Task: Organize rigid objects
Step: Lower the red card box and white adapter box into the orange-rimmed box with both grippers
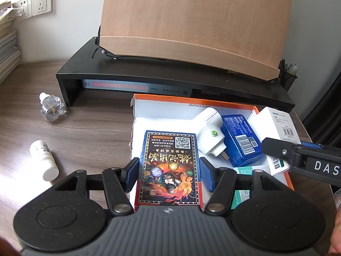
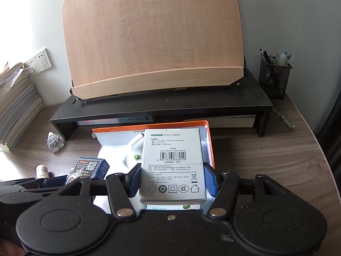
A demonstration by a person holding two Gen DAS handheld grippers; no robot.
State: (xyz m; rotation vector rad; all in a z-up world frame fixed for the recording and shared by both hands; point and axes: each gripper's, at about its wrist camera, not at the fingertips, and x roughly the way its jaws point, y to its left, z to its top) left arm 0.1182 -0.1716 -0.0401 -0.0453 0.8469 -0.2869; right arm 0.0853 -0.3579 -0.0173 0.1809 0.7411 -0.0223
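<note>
Orange-rimmed box (image 1: 251, 106) is my drop zone. Left hand-held gripper (image 1: 169, 173) clamps the card deck box (image 1: 170, 166) over it; right hand-held gripper (image 2: 173, 180) grips the power adapter box (image 2: 173, 162) above. Next I'd lower both, then release.

Card box (image 1: 168, 166): dark, printed, held over orange tray (image 1: 287, 177).
Adapter box (image 2: 172, 166): white, barcode up, held over tray.
White plug (image 1: 210, 132), blue pack (image 1: 240, 140): inside tray, touching.
</note>
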